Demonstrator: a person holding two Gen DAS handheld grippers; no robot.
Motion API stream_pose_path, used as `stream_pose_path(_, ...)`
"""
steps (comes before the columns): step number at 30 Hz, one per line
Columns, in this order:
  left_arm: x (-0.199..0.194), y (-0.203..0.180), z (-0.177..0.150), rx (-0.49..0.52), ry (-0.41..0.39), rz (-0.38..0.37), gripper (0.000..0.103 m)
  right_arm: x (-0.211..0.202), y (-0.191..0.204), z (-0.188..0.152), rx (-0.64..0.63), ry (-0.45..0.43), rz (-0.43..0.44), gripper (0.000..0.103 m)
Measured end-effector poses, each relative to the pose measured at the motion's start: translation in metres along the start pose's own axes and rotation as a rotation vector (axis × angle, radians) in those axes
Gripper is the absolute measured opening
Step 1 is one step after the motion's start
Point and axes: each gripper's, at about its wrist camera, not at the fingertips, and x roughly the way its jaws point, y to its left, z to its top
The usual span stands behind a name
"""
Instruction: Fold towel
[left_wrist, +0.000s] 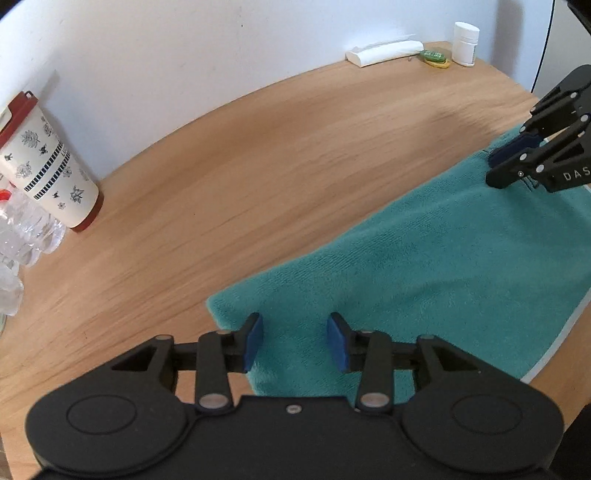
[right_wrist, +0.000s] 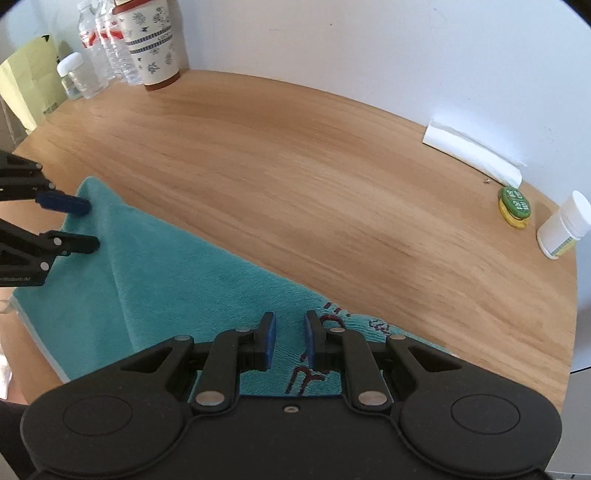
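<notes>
Nearest in the left wrist view, the left gripper (left_wrist: 294, 341) hangs over the near corner of the teal towel (left_wrist: 424, 258); its jaws stand well apart, with towel pile showing in the gap and neither blue pad pressing on the cloth, so it holds nothing. In the right wrist view the right gripper (right_wrist: 289, 341) points down at the other corner, the one with dark red stitched lettering; its jaws are narrowed to a slim gap, yet teal fabric shows through the gap below and I cannot tell whether an edge is pinched between the pads. From the left camera the same gripper sits at the far right on the towel's far corner, jaws close together.

The towel lies on the wooden table (left_wrist: 258, 166) along its near side, spread between the two grippers, with a raised crease running down from the left corner and a pale border along its near edge.

Farther off, bare wood stretches to the white wall (right_wrist: 369, 55). Against the wall at one end stand a patterned tumbler (left_wrist: 48, 166) with a red lid and clear plastic bottles (right_wrist: 107, 48); at the other end lie a folded white paper (right_wrist: 476, 153), a small green tin (right_wrist: 515, 206) and a white pill bottle (right_wrist: 563, 229)
</notes>
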Motion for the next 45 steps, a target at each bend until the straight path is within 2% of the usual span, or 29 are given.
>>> stream_pose_path(4,0.005,0.015,0.001,-0.052,0.025,-0.003,0.066,0.000,-0.002,-0.001,-0.025,-0.006,-0.020,0.018)
stream_pose_path(9,0.004,0.026,0.002,-0.077,0.052,-0.022,0.065,-0.001,-0.014,-0.001,-0.003,-0.003,-0.003,0.018)
stream_pose_path(11,-0.001,0.028,0.004,-0.091,0.051,-0.028,0.061,-0.003,-0.017,0.000,0.009,-0.002,0.002,0.018)
stream_pose_path(15,-0.018,0.030,0.015,-0.116,0.007,-0.043,0.062,-0.026,-0.006,0.008,0.001,-0.066,-0.053,0.024)
stream_pose_path(19,-0.030,0.027,0.036,-0.155,-0.075,-0.051,0.062,-0.035,0.013,0.014,0.059,-0.112,0.055,0.027)
stream_pose_path(22,-0.021,0.021,0.043,-0.163,-0.085,-0.012,0.062,-0.024,0.037,0.014,0.056,-0.113,0.136,0.027)
stream_pose_path(27,0.002,0.005,0.042,-0.125,-0.064,0.017,0.062,-0.007,0.072,0.009,0.008,-0.104,0.197,0.027)
stream_pose_path(30,0.015,0.001,0.036,-0.108,-0.049,0.036,0.063,0.001,0.081,0.007,-0.035,-0.072,0.159,0.027)
stream_pose_path(32,0.017,0.005,0.035,-0.121,-0.051,0.032,0.070,0.008,0.079,0.003,-0.049,-0.035,0.122,0.026)
stream_pose_path(36,0.020,0.009,0.034,-0.113,-0.052,0.046,0.078,0.004,0.067,-0.006,-0.025,-0.025,0.123,0.024)
stream_pose_path(45,0.021,0.012,0.035,-0.118,-0.051,0.042,0.079,-0.017,0.048,-0.038,-0.030,0.023,0.074,0.024)
